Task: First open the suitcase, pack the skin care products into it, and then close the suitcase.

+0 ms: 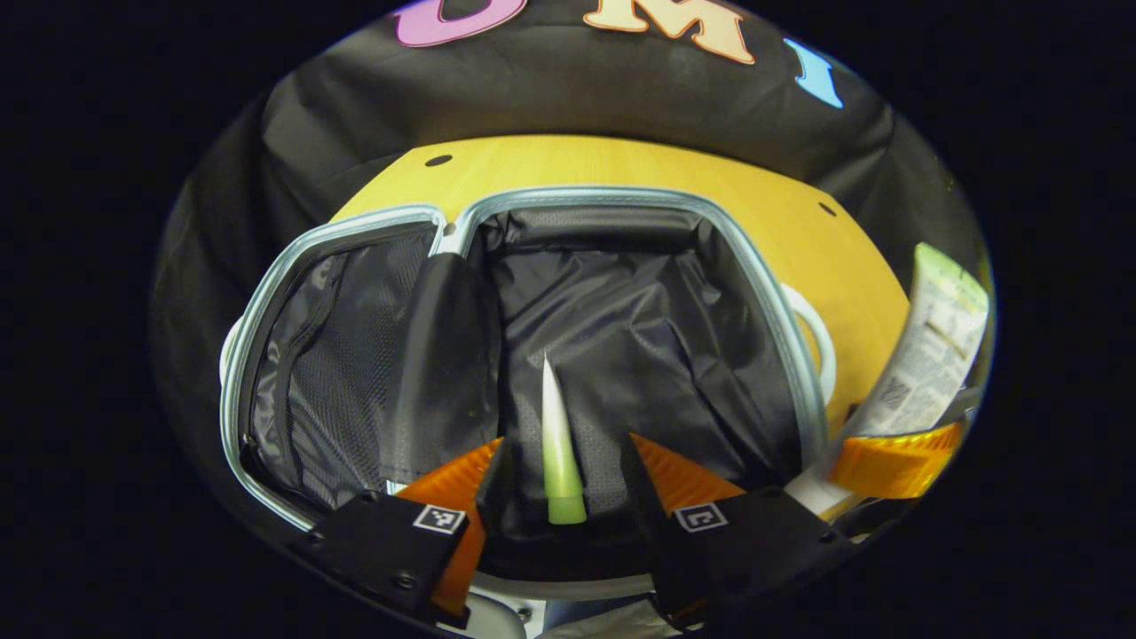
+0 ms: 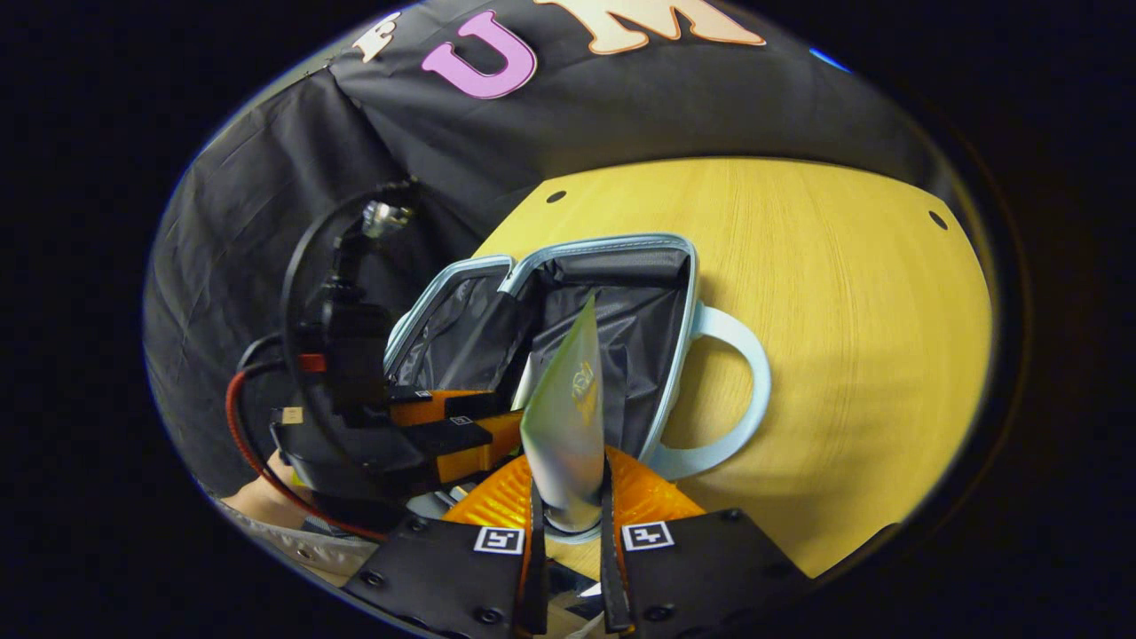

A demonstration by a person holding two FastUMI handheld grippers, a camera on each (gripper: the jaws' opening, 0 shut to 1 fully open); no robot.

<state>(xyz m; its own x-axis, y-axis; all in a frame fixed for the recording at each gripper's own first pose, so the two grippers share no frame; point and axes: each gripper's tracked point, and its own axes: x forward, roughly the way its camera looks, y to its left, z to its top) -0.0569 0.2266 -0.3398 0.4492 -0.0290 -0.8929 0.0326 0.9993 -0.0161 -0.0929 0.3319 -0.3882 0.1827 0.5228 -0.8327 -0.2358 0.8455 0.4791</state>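
Observation:
The open suitcase [image 1: 754, 257] has a pale blue rim and black lining, with a mesh-lined lid half [image 1: 328, 355] on its left. A slim green-and-white tube [image 1: 561, 444] lies in the main compartment, cap toward me. My left gripper [image 1: 566, 439] stands open around it, fingers clear of both sides. My right gripper [image 2: 570, 497] is shut on a second white-and-green tube [image 2: 568, 417], held upright over the suitcase [image 2: 612, 244] near its front edge. In the left gripper view that held tube [image 1: 932, 346] rises at the far right. The left gripper [image 2: 444, 426] is over the case's left part.
The suitcase lies on a round yellow wooden table [image 2: 843, 311] with bare surface to the right of the case. Its pale blue handle [image 2: 745, 390] sticks out toward that side. Black and red cables [image 2: 244, 435] trail behind the left gripper.

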